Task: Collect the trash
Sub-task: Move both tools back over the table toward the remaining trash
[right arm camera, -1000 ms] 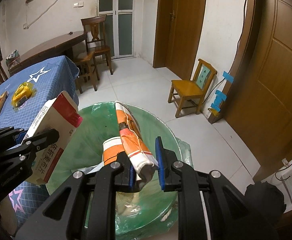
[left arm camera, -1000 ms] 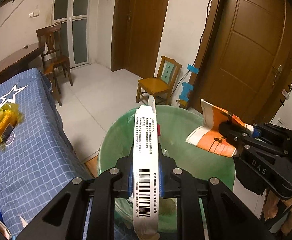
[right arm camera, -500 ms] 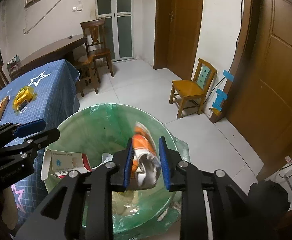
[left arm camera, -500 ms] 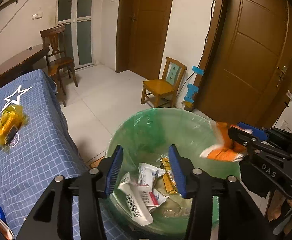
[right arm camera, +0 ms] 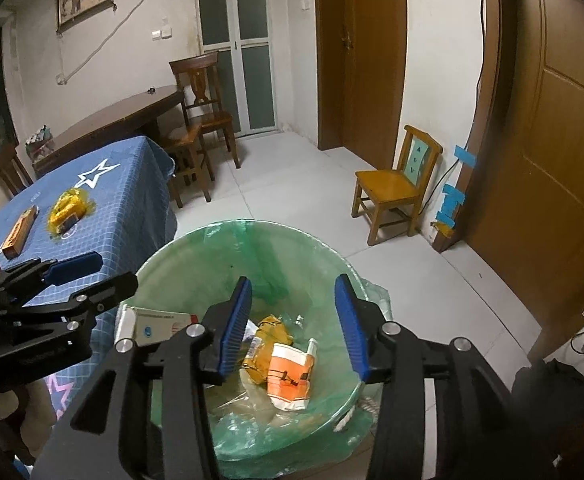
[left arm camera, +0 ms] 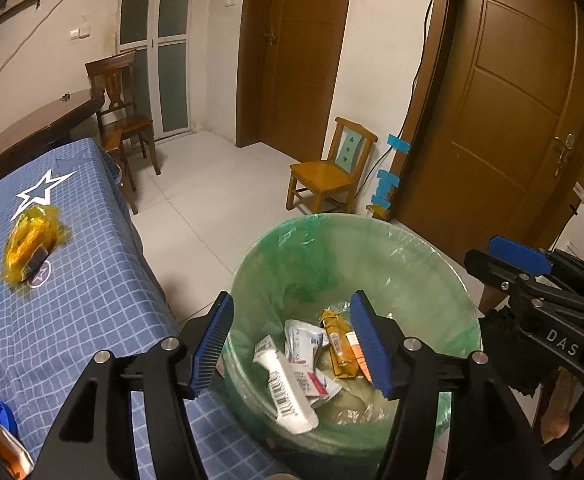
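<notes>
left gripper (left arm camera: 292, 344): fingers spread wide, holding nothing, poised over the bin mouth.
right gripper (right arm camera: 298, 324): fingers wide apart, nothing between them, also over the bin.
bin (right arm camera: 196, 256): green liner bag, sits on the floor hard against the counter corner.
trash in bin: white box with barcode (left arm camera: 286, 386), orange-white packet (right arm camera: 290, 374), yellow-brown wrapper (right arm camera: 268, 338) and a few more scraps, all lying at the bottom.
trash left on counter (left arm camera: 92, 300): yellow crinkled bag (right arm camera: 68, 210) near the white star print; orange carton (right arm camera: 19, 233) just beside it toward the near edge. Red item at the far left edge of the right view, too cropped to identify.
step: drop looks complete, both loads are in the bin. My read: between drop and next pick.
next move: swing both grippers left toward the counter, clear the bin rim first. Yellow bag is soft and crinkly, so pinch it at a bunched part. Carton is rigid and long, so grip it across the narrow side.
risk: catching the liner edge on the way out could pull the bag off the rim.
</notes>
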`<state>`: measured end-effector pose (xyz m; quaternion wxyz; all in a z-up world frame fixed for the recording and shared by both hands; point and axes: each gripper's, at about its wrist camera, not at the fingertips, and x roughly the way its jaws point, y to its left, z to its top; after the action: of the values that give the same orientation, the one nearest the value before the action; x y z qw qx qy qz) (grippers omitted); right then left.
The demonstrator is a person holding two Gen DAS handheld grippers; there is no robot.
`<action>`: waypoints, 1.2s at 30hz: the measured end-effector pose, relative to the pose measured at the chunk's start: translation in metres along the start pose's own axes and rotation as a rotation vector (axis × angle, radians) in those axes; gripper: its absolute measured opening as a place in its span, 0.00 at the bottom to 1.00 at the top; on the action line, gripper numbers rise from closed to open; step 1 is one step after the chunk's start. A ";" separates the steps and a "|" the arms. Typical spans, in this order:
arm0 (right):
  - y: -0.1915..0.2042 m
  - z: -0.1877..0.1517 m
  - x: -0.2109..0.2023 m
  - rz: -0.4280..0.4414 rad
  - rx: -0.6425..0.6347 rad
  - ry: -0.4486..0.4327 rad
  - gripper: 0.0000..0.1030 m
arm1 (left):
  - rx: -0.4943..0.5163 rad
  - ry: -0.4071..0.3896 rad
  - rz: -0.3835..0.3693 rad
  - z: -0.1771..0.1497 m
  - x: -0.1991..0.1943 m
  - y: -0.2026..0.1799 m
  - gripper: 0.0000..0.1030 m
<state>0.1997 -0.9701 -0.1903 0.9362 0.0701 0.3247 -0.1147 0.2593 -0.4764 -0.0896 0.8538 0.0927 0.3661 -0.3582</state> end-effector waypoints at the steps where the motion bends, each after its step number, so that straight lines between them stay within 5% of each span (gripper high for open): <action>1: 0.003 -0.001 -0.003 0.004 -0.003 -0.007 0.42 | 0.001 -0.001 0.002 -0.003 -0.004 0.001 0.60; 11: 0.058 -0.024 -0.050 0.152 -0.064 -0.111 0.72 | 0.027 -0.039 0.023 -0.045 -0.079 0.031 0.60; 19: 0.128 -0.037 -0.066 0.304 -0.164 -0.110 0.79 | -0.038 -0.062 0.129 -0.102 -0.166 0.114 0.60; 28: 0.193 -0.058 -0.066 0.427 -0.241 -0.056 0.83 | -0.310 -0.064 0.315 -0.185 -0.253 0.253 0.60; 36: 0.241 -0.075 -0.060 0.490 -0.297 -0.001 0.84 | -0.389 -0.008 0.323 -0.203 -0.244 0.305 0.60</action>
<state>0.1723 -0.7118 -0.1971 0.9362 0.0086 0.3110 0.1636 0.2373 -0.0370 -0.0980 0.9033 -0.0175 0.4051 -0.1403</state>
